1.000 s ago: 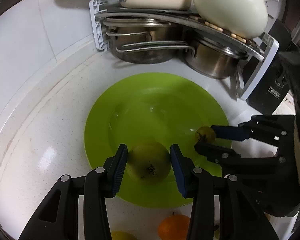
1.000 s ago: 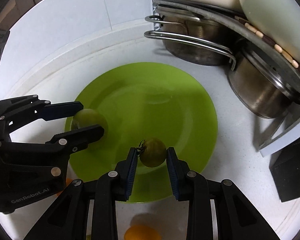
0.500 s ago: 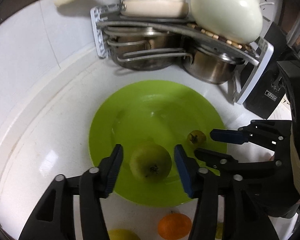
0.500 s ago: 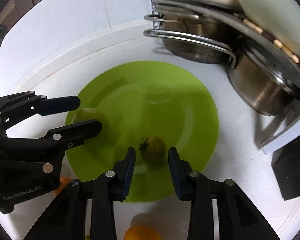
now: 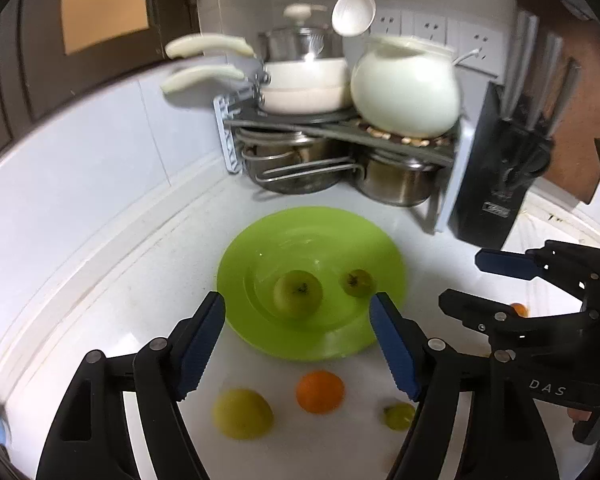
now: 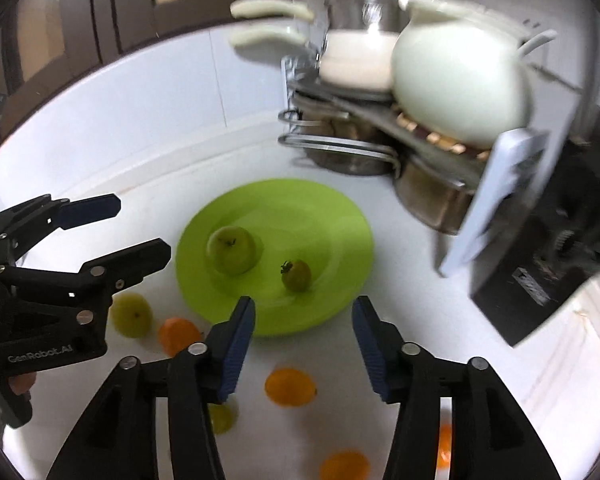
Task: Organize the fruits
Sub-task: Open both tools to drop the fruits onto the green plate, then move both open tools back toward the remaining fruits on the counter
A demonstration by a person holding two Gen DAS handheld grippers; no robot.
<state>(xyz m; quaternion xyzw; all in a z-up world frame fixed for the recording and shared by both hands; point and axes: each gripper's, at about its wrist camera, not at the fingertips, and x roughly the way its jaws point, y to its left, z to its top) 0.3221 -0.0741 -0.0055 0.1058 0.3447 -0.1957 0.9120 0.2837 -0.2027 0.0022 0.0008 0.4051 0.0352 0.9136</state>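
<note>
The left gripper (image 5: 298, 316), black with blue ribbed pads, hangs above the white countertop (image 5: 112, 288) with its jaws spread wide and nothing between them. Beyond its fingertips lies the round lime-green plastic plate (image 5: 256, 332). A pale green apple (image 5: 298, 294) sits in the plate's hollow, stem end up, and a small green tomato with a dark calyx (image 5: 358, 282) rests just to its right, apart from it.

The right gripper (image 6: 303, 330), of the same build, is also spread wide and empty, held over the plate's near rim. In the right wrist view the plate (image 6: 340, 216) carries the apple (image 6: 231, 250) on its left half and the tomato (image 6: 297, 276) nearer the middle front.

On the countertop off the plate's near edge, seen between the left gripper's fingers, lie a yellow-green round fruit (image 5: 243, 414), an orange mandarin (image 5: 320, 391) and a small green fruit (image 5: 398, 416). The right wrist view shows more orange fruits on the counter nearer the camera, among them one (image 6: 290, 387) between its fingers and one (image 6: 345, 466) at the bottom edge; they are blurred.

At the counter's far corner stands a grey two-tier pot rack (image 5: 340, 124). Steel pots (image 5: 396, 178) sit underneath, a cream saucepan (image 5: 306, 88) and a white round ceramic pot (image 5: 406, 88) on top. To its right stands a black knife block (image 5: 496, 168).
</note>
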